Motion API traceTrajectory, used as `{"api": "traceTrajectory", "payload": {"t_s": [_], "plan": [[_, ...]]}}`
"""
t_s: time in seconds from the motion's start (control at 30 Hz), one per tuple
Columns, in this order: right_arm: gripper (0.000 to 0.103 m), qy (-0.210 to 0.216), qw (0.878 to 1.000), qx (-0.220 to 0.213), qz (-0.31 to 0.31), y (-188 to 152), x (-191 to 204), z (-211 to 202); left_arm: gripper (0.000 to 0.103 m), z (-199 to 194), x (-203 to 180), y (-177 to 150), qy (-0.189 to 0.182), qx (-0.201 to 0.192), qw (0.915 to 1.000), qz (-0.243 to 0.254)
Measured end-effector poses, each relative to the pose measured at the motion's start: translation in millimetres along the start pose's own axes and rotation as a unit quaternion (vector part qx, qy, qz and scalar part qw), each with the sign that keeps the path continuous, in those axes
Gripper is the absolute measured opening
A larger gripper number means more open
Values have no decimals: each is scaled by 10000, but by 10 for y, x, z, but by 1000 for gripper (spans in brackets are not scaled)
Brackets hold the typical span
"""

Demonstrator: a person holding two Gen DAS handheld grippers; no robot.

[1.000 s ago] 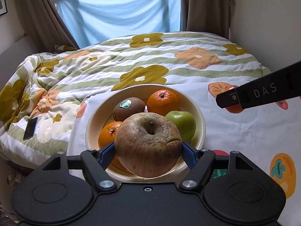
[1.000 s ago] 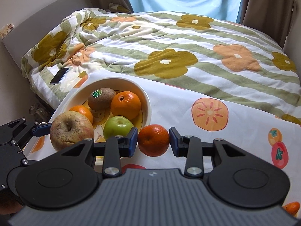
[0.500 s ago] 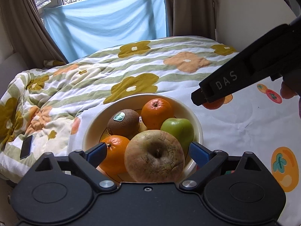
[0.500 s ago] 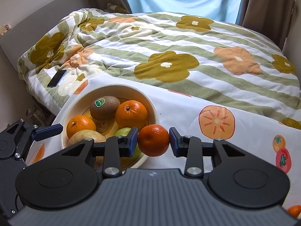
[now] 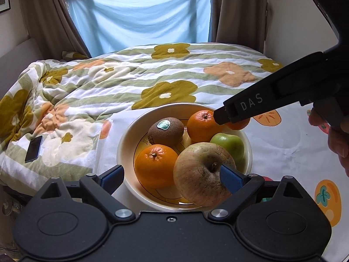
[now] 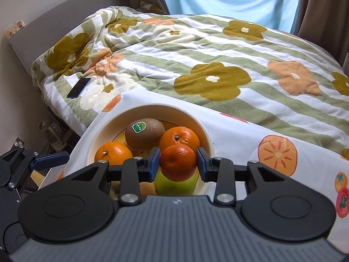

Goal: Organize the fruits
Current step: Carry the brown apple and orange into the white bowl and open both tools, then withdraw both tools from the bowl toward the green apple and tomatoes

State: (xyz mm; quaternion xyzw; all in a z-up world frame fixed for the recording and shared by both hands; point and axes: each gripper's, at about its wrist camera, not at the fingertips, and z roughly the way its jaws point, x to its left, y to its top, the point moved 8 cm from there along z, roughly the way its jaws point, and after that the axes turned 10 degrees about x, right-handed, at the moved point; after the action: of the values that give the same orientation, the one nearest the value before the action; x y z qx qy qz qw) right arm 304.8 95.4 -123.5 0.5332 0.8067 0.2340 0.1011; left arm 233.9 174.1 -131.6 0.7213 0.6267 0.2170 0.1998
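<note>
A cream bowl (image 5: 126,144) holds a kiwi (image 5: 165,129), two oranges (image 5: 156,166), a green apple (image 5: 229,144) and a large russet apple (image 5: 200,175). My left gripper (image 5: 172,178) is open at the bowl's near rim; the russet apple rests in the bowl against its right finger. My right gripper (image 6: 177,162) is shut on a small tangerine (image 6: 177,162) and holds it over the bowl (image 6: 104,131), above the green apple (image 6: 174,185). It also shows in the left wrist view (image 5: 237,114).
The bowl stands on a white cloth with a fruit print (image 6: 240,139). Behind it lies a bed with a flowered quilt (image 6: 207,65). A black phone (image 6: 79,87) lies on the quilt at the left.
My left gripper opened wider and drew back, leaving the russet apple in the bowl. My right gripper moved left with the tangerine to over the bowl.
</note>
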Motion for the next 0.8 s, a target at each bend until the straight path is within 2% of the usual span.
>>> {"api": "traceTrajectory", "payload": {"t_s": [0.33,0.4,0.47,0.53,0.8], "plan": [[52,155,9999,68,-1,48,163,188,97,3,33,-12,-79,3,10000,-16],[68,191,9998,16,12,47,170,172,97,2,26,-12,-86,-4,10000,21],[95,192,9998,-74,47,49,173,131,97,0,9,-16,-102,-3,9999,47],[103,152,9997,-148,120,37,148,92,97,-1,0,-25,-101,3,9999,60],[103,-68,9998,-107,161,-55,69,30,97,-4,-28,-14,-148,-9,9998,124]]}}
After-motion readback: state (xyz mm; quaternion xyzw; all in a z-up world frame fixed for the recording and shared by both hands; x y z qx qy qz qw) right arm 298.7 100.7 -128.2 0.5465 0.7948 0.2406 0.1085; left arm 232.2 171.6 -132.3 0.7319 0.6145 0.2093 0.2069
